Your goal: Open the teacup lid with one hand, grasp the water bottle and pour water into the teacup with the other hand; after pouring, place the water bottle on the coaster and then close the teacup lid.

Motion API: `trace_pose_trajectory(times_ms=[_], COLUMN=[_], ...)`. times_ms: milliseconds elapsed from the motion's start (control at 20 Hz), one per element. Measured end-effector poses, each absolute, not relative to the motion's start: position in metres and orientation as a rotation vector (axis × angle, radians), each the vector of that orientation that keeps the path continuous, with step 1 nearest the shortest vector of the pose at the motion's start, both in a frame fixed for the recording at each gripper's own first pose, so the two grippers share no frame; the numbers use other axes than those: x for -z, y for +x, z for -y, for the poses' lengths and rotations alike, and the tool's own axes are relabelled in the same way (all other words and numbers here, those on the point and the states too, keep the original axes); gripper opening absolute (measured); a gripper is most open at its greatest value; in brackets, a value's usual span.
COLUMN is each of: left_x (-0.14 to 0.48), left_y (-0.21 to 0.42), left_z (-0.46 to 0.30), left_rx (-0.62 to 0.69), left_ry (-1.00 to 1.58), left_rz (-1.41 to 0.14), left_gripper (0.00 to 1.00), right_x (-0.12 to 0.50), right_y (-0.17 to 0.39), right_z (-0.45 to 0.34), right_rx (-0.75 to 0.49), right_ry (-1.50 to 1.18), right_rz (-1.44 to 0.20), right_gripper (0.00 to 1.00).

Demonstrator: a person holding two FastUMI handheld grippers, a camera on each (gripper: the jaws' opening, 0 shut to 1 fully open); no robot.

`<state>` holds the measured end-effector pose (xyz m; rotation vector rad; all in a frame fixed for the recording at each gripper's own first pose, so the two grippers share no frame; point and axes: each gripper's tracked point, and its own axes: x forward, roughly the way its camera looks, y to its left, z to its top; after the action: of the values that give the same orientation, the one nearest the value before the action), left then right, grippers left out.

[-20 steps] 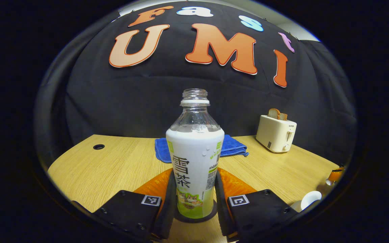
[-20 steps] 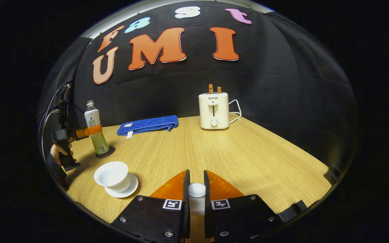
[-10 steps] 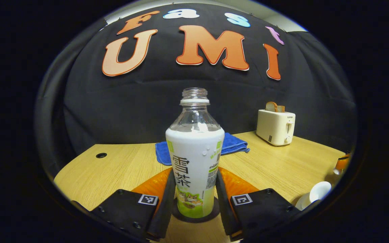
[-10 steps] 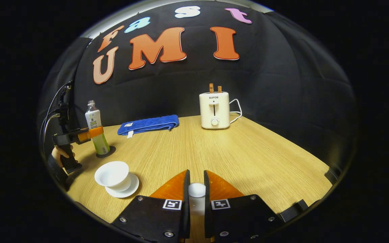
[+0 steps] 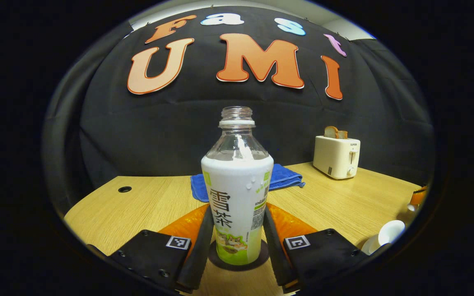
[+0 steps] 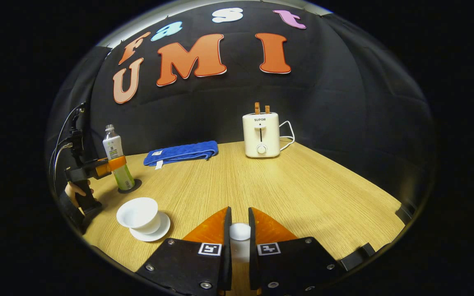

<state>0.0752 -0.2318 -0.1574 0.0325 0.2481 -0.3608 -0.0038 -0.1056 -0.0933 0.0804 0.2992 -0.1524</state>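
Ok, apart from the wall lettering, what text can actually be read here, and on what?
"SUPOR": on the front of the toaster.
Water bottle label: large characters plus small print, the small print too fine to read.
Tag on the blue towel: too small to read.
Square markers: coded patterns, no words.

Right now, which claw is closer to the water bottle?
The left claw. Its two fingers sit on either side of the water bottle, which stands on the coaster. The right claw is far off across the table, holding the lid.
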Motion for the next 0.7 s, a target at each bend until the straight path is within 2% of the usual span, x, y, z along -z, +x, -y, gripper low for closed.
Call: trace_pose_trajectory(times_ms=[550, 600, 700], left_x=[0.1637, 0.165, 0.1632], left_y=[0.0722, 0.0735, 0.074], left_z=[0.2274, 0.2275, 0.2273], left_rx=[0.341, 0.34, 0.33], left_ry=[0.041, 0.038, 0.032], left_rz=[-0.268, -0.268, -0.262], left_gripper=[0.71, 0.72, 0.84], right_x=[0.092, 0.0925, 0.0925], right_y=[-0.0037, -0.0035, -0.0034], right_z=[0.1054, 0.105, 0.1047], right_rx=[0.152, 0.152, 0.152], right_ry=[0.083, 0.084, 0.084], right_rz=[-0.296, -0.296, -0.296], right_gripper=[0.17, 0.17, 0.17])
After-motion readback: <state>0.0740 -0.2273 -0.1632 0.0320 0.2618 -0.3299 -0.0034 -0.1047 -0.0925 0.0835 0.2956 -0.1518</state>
